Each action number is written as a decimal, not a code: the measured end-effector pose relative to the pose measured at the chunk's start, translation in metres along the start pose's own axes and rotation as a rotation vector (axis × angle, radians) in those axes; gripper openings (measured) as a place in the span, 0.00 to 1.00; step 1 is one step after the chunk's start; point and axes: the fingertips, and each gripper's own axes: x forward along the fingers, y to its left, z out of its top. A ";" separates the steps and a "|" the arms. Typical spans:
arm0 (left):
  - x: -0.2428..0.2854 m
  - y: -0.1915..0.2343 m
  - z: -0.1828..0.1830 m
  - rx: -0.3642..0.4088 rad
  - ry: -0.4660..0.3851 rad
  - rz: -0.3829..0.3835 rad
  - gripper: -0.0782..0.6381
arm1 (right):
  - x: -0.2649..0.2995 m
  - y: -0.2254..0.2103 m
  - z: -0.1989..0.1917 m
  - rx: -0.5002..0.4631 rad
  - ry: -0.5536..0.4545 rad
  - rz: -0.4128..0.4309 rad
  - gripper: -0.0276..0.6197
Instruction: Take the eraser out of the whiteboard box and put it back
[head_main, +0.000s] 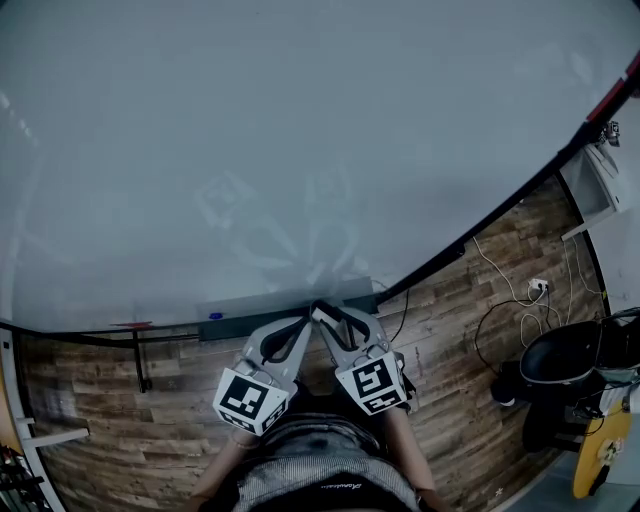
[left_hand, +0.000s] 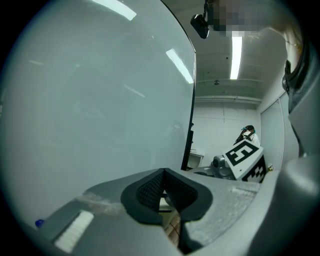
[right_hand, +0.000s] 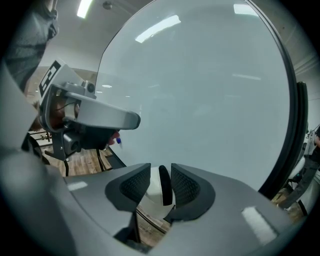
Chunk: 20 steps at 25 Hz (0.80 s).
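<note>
The white eraser (right_hand: 159, 192) with its black band sits between the pads of my right gripper (right_hand: 161, 186). The pads stand apart around it, and a gap shows on the left side. In the head view both grippers meet at the grey whiteboard box (head_main: 250, 305) under the whiteboard (head_main: 300, 150). There my right gripper (head_main: 326, 316) is at the eraser (head_main: 320, 314) and my left gripper (head_main: 304, 322) is close beside it. In the left gripper view, the left gripper (left_hand: 164, 175) has its pads touching at the tips with nothing between them.
A blue marker (head_main: 215, 316) lies in the box to the left, and something red (head_main: 132, 324) lies on the ledge further left. Cables and a socket (head_main: 538, 288) lie on the wooden floor at right, near a black chair (head_main: 570, 365). The board's stand leg (head_main: 140, 360) is at left.
</note>
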 end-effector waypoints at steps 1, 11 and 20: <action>0.001 0.000 0.001 -0.001 -0.002 -0.005 0.11 | 0.001 0.000 -0.001 -0.001 0.006 0.005 0.25; 0.005 0.002 -0.001 0.005 0.011 -0.009 0.11 | 0.014 0.003 -0.014 0.033 0.055 0.067 0.31; 0.005 0.010 -0.003 -0.004 0.018 0.014 0.11 | 0.021 -0.005 -0.019 0.099 0.069 0.078 0.32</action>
